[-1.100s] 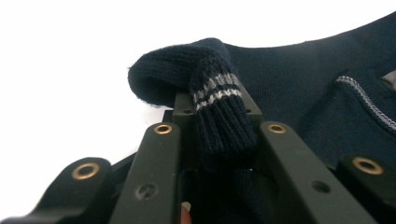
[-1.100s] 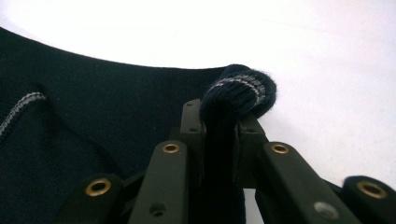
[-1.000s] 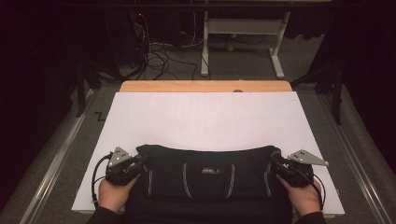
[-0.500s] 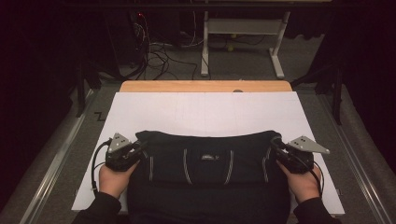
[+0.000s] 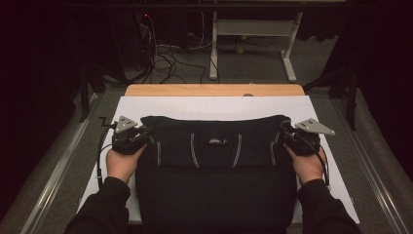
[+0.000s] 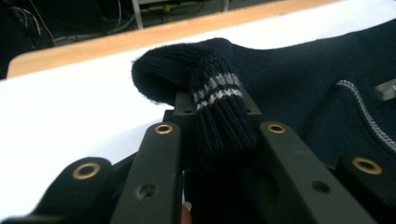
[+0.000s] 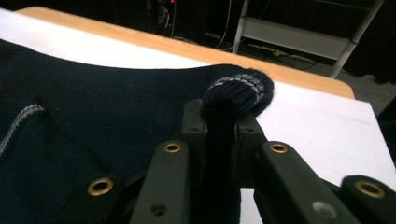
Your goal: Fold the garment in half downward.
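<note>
A dark navy knitted sweater [image 5: 214, 165] with pale stripes lies on the white sheet [image 5: 219, 105], its far part held up between the two hands. My left gripper [image 5: 142, 132] is shut on its left corner; in the left gripper view the striped ribbed cuff [image 6: 219, 93] bulges out between the black jaws. My right gripper [image 5: 284, 130] is shut on the right corner, where a striped knit fold [image 7: 240, 91] sticks up from between the jaws. The sweater [image 7: 93, 121] stretches taut between both grips.
A wooden table edge [image 5: 214, 90] runs beyond the white sheet. Behind it stand a white metal frame [image 5: 253, 34] and loose cables [image 5: 165, 53] on the grey floor. Metal rails [image 5: 58, 165] flank the table.
Both hands have moved away from the person across the sheet and risen a little, carrying the sweater's held edge farther up the table. More dark fabric now lies spread behind that edge.
</note>
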Tool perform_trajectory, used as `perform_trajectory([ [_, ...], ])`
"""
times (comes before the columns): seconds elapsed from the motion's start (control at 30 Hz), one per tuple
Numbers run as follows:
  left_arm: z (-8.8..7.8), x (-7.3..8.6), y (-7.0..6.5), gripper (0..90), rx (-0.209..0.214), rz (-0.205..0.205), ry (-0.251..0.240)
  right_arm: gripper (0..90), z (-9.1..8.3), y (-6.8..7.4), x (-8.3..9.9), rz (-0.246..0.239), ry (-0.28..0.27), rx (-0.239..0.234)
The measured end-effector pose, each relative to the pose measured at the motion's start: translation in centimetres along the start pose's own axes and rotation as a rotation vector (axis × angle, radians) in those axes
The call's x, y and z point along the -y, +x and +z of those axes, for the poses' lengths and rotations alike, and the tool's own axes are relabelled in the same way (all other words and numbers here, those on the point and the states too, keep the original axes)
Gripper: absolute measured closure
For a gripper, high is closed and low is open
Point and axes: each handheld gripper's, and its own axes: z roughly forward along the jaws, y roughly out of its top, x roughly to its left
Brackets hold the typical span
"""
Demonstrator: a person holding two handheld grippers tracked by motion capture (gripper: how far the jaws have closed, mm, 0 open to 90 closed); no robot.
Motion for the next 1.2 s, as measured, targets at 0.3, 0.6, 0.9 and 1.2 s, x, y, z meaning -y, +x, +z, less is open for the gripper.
perform_trajectory([
  [0.3,2.0,-0.2,0.8,73.5,-0.035,-0.05,0.016,79.1,1.9,-0.2,-2.4,-0.037,-0.026,0.034],
  [0.6,4.3,0.4,1.4,72.7,-0.058,-0.071,0.058,78.4,5.0,0.0,-2.3,-0.067,0.045,0.053],
  [0.9,4.2,1.1,2.4,38.8,-0.031,-0.165,0.122,38.3,5.1,-0.4,-1.3,0.029,0.089,0.072],
  [1.2,3.0,2.3,0.2,27.7,0.044,-0.122,0.109,33.1,2.7,0.4,0.5,0.051,0.081,-0.011],
])
